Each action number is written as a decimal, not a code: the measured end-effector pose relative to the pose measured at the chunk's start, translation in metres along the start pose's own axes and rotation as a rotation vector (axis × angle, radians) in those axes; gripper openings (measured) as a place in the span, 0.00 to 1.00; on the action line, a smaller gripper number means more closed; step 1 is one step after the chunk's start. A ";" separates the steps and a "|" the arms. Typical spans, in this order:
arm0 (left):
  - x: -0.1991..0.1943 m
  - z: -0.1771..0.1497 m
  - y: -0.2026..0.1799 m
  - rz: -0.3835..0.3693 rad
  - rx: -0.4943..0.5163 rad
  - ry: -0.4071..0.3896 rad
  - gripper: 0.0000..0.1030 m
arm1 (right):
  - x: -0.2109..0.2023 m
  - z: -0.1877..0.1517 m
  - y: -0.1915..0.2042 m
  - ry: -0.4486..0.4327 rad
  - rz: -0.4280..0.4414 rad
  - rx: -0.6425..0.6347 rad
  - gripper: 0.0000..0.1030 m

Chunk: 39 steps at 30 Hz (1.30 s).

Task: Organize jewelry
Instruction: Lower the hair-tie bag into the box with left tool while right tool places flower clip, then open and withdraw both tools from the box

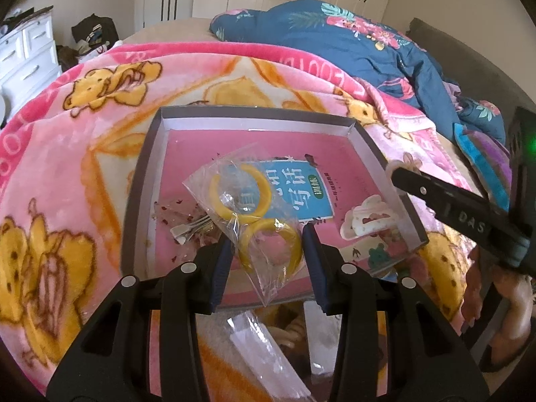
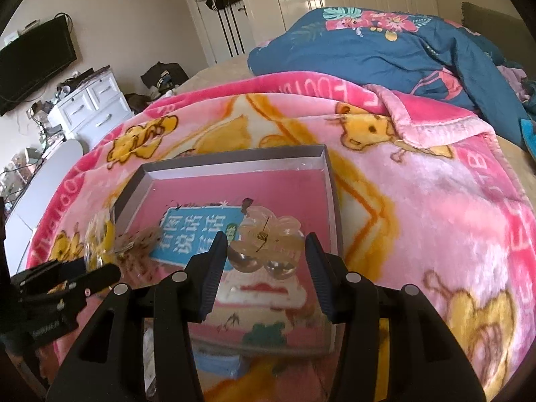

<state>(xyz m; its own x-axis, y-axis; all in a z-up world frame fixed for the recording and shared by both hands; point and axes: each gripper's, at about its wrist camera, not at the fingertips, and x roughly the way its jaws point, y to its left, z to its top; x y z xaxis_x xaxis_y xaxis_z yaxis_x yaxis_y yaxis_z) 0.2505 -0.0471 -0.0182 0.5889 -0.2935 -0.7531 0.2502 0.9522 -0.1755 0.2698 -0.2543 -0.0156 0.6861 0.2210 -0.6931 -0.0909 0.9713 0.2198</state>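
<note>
A shallow grey-rimmed box (image 1: 140, 181) with a pink printed floor lies on the bed; it also shows in the right wrist view (image 2: 330, 181). In it lies a clear plastic bag (image 1: 264, 288) with two yellow rings (image 1: 269, 246). My left gripper (image 1: 268, 251) is open, its fingers on either side of the lower ring. A silvery hair clip (image 1: 192, 227) lies left of the bag. A translucent pale claw clip (image 2: 268, 239) lies in the box, also seen in the left wrist view (image 1: 365, 217). My right gripper (image 2: 264, 264) is open around it.
The box rests on a pink cartoon blanket (image 1: 67, 154). A blue floral quilt (image 1: 351, 37) is heaped behind. A clear plastic sleeve (image 1: 264, 351) lies in front of the box. A white drawer chest (image 2: 90, 107) stands at the left.
</note>
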 end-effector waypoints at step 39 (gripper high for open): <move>-0.055 -0.005 0.003 0.050 -0.042 -0.063 0.74 | -0.099 -0.016 -0.009 -0.144 0.008 0.021 0.91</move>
<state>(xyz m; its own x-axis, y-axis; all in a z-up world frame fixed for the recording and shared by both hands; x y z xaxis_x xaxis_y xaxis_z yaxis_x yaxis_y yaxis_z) 0.2152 -0.0275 0.0194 0.6475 -0.2490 -0.7202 0.1879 0.9681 -0.1657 0.1910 -0.2835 0.0399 0.7822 0.2125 -0.5857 -0.0828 0.9671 0.2404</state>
